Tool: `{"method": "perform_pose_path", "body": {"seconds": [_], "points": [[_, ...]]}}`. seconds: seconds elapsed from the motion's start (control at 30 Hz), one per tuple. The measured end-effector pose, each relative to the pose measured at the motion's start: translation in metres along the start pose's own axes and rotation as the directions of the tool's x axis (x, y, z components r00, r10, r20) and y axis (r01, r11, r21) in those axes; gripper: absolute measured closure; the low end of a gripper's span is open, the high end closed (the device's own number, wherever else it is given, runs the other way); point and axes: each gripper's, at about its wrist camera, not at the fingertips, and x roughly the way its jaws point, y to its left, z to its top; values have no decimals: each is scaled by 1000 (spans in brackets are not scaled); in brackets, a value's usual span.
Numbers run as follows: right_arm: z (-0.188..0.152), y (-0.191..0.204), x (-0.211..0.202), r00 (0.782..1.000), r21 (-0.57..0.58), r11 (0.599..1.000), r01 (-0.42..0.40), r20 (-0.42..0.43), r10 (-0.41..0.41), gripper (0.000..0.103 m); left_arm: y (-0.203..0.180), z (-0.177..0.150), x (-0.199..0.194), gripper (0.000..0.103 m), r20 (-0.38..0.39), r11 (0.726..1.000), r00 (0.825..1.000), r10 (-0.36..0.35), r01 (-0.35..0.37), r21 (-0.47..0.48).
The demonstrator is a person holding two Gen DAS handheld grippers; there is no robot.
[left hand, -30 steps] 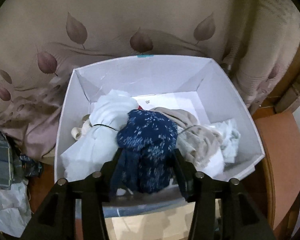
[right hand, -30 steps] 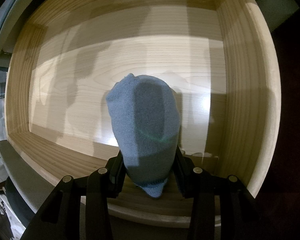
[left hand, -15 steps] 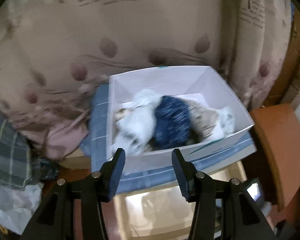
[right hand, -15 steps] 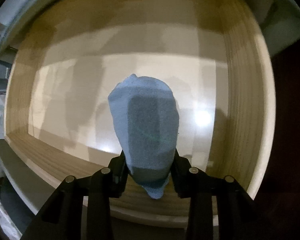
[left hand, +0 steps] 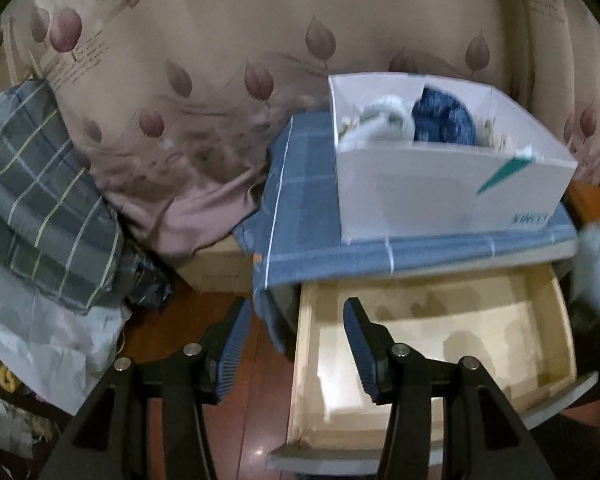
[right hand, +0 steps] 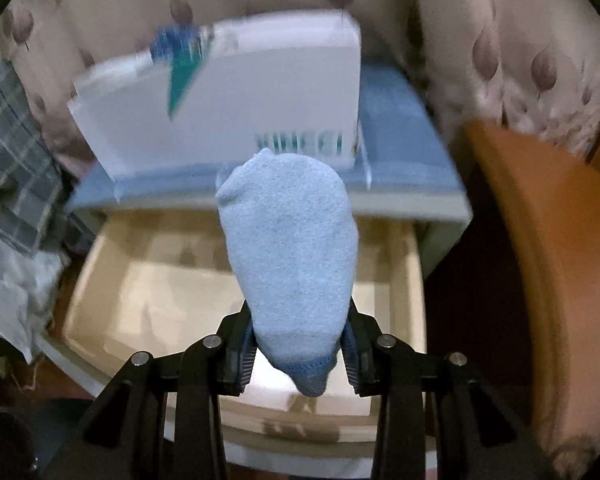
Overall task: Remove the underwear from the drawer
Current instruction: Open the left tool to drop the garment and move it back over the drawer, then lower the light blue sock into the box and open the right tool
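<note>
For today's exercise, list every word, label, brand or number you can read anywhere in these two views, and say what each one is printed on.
White box, front wall, teal lettering low on its right side: too blurred to read in either view.
Leaf-patterned curtain, small dark lines of print along the top and beside the upper-left leaves: too small to read.
Cardboard box under the curtain, faint print on its front: unreadable.
Nothing readable on the light blue sock or the drawer.

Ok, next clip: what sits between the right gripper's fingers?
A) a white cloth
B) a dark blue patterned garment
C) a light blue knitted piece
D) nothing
C: in the right wrist view the right gripper is clamped on a light blue knitted piece, held above the open wooden drawer.
</note>
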Motion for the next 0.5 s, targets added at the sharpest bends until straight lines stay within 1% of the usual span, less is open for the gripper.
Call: {"method": "perform_pose_path", "body": {"seconds": [0.03, 0.13, 0.2, 0.27, 0.37, 0.5], "points": [[6, 3, -6, 1000, 1, 1000, -8, 17, 8, 70, -2, -6, 1, 54, 1, 1000, 1000, 2, -2, -3], [36, -3, -29, 997, 9, 999, -31, 78, 31, 70, -9, -19, 2, 54, 13, 1000, 1000, 23, -23, 2], [59, 2, -45, 993, 10, 999, -45, 112, 44, 70, -17, -25, 4, 54, 17, 999, 999, 30, -30, 11], [87, 5, -52, 989, 11, 998, -60, 135, 58, 70, -24, -30, 7, 54, 15, 999, 999, 39, -39, 19], [121, 14, -55, 985, 4, 998, -67, 160, 66, 70, -29, -37, 14, 54, 0, 1000, 1000, 28, -28, 6], [158, 23, -47, 986, -6, 998, -62, 155, 63, 70, -38, -40, 27, 54, -22, 999, 999, 29, -30, -18]]}}
